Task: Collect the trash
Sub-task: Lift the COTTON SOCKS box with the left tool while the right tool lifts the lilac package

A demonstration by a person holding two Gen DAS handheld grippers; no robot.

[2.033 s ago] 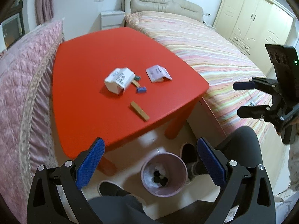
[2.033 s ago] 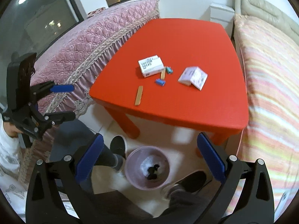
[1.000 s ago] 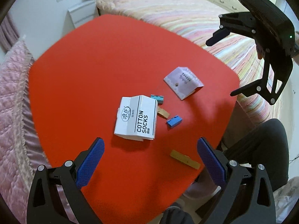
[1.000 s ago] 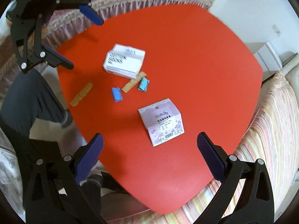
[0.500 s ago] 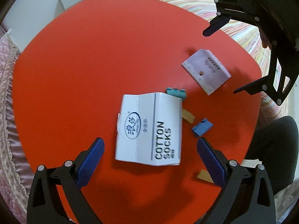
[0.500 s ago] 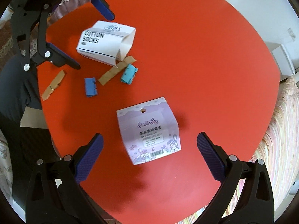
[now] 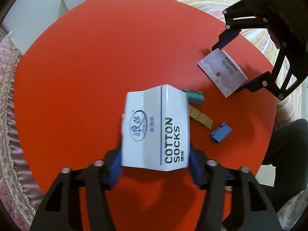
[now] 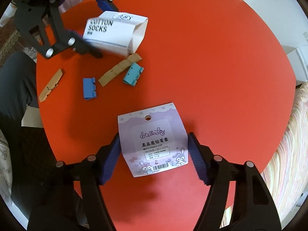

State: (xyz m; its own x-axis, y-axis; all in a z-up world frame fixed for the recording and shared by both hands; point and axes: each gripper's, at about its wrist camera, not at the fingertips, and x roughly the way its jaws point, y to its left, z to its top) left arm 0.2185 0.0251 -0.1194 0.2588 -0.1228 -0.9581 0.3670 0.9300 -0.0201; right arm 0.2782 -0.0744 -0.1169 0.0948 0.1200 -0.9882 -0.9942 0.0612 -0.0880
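Observation:
A white "COTTON SOCKS" box (image 7: 156,129) lies on the red table (image 7: 86,61). My left gripper (image 7: 156,165) has closed on its near end, both blue pads against its sides. It also shows in the right wrist view (image 8: 113,32). A purple pencil-cap package (image 8: 152,144) lies between the blue pads of my right gripper (image 8: 154,154), which touch its two edges. The package also shows in the left wrist view (image 7: 223,75).
Between the two boxes lie a teal clip (image 8: 132,74), a blue clip (image 8: 89,88), a cardboard strip (image 8: 119,70) and a wooden clothespin (image 8: 50,85). A striped bed (image 8: 286,144) runs along the table's right side, a pink bed (image 7: 7,96) along the left.
Both grippers came down from over the bin to the table. The left one closed on the socks box, the right one closed on the purple package.

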